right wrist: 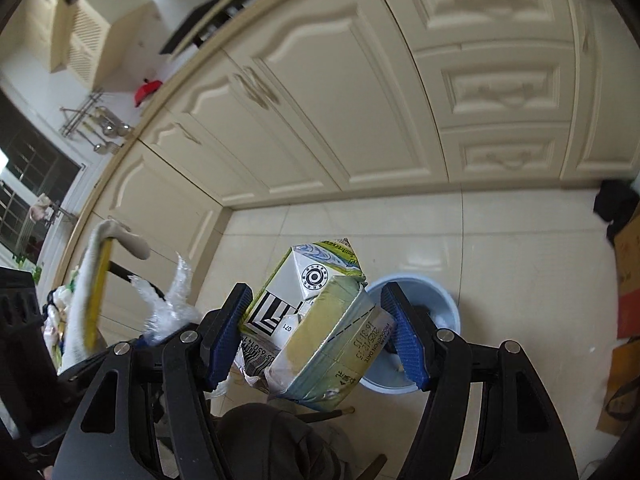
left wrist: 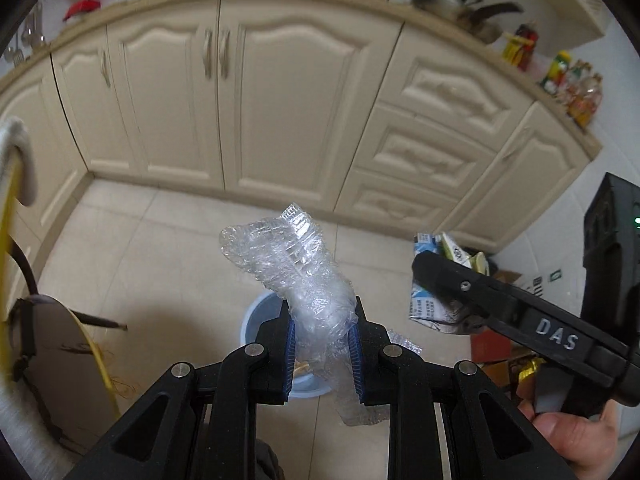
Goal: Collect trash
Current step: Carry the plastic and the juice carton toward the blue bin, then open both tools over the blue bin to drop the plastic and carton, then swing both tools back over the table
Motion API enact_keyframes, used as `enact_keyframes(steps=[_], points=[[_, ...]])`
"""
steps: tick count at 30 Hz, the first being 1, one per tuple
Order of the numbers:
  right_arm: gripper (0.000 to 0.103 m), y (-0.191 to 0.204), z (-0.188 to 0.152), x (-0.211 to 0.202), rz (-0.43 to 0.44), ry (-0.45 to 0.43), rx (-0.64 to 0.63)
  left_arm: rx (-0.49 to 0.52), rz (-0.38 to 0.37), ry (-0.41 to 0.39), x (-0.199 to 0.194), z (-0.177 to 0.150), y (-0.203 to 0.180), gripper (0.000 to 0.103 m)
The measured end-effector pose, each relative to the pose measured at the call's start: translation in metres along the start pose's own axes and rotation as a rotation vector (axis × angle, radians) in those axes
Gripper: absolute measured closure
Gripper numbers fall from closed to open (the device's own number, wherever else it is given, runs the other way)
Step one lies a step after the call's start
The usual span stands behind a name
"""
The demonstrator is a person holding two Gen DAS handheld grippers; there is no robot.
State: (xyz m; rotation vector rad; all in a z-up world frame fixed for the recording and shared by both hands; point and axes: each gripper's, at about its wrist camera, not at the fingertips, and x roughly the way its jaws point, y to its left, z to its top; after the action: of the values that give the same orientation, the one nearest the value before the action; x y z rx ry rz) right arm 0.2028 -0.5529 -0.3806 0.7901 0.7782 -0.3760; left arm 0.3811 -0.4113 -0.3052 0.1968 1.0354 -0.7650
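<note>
My left gripper (left wrist: 322, 322) is shut on a crumpled clear plastic bottle (left wrist: 296, 264), which sticks up past the blue pads and hangs a little below them. A light blue round bin (left wrist: 256, 320) stands on the floor tiles right under that gripper. In the right wrist view my right gripper (right wrist: 316, 334) is shut on a crushed green and white milk carton (right wrist: 320, 320), its blue pads pressing both sides. The same bin (right wrist: 444, 304) shows just behind and to the right of the carton. The plastic bottle (right wrist: 168, 308) appears at the left, beside the carton.
Cream cabinet doors (left wrist: 256, 112) and drawers (right wrist: 504, 84) close off the far side of the tiled floor. Cardboard boxes (left wrist: 492, 348) lie at the right near the wall. A chair with a white towel (left wrist: 16, 152) stands at the left. A hand (left wrist: 572, 436) holds the right gripper.
</note>
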Motion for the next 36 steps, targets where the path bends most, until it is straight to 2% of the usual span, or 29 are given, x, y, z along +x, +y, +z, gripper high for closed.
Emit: enact_keyframes(steps=[6,7,9,11,15,19,23,28,31,36], points=[[0.033,-0.028,0.003,0.043,-0.003,0.08,0.058,-0.029,0.014,0.104,0.075,0.047,0.001,0.078],[0.03,-0.032,0.002,0.048,-0.005,0.088,0.071,-0.024,0.017,0.122,0.088,0.053,0.002,0.071],[0.021,-0.042,0.001,0.055,-0.003,0.097,0.109,-0.006,0.048,0.151,0.111,0.065,-0.001,0.034],[0.014,-0.048,-0.001,0.055,-0.006,0.094,0.136,0.0,0.078,0.141,0.121,0.068,-0.001,0.021],[0.005,-0.054,-0.004,0.045,-0.033,0.081,0.145,0.009,0.117,0.142,0.128,0.067,-0.015,0.012],[0.001,-0.054,-0.008,0.024,-0.059,0.054,0.148,0.032,0.128,0.117,0.116,0.056,-0.031,0.011],[0.001,-0.041,-0.012,-0.004,-0.07,0.02,0.129,0.05,0.134,0.049,0.069,0.04,-0.043,0.011],[0.0,-0.007,-0.016,-0.046,-0.037,-0.035,0.095,0.059,0.15,-0.078,-0.016,0.008,-0.045,0.006],[0.0,0.023,-0.018,-0.07,-0.035,-0.08,0.045,0.058,0.166,-0.175,-0.072,-0.013,-0.044,0.001],[0.0,0.092,-0.028,-0.099,0.026,-0.118,-0.073,0.021,0.198,-0.313,-0.158,-0.046,-0.021,0.001]])
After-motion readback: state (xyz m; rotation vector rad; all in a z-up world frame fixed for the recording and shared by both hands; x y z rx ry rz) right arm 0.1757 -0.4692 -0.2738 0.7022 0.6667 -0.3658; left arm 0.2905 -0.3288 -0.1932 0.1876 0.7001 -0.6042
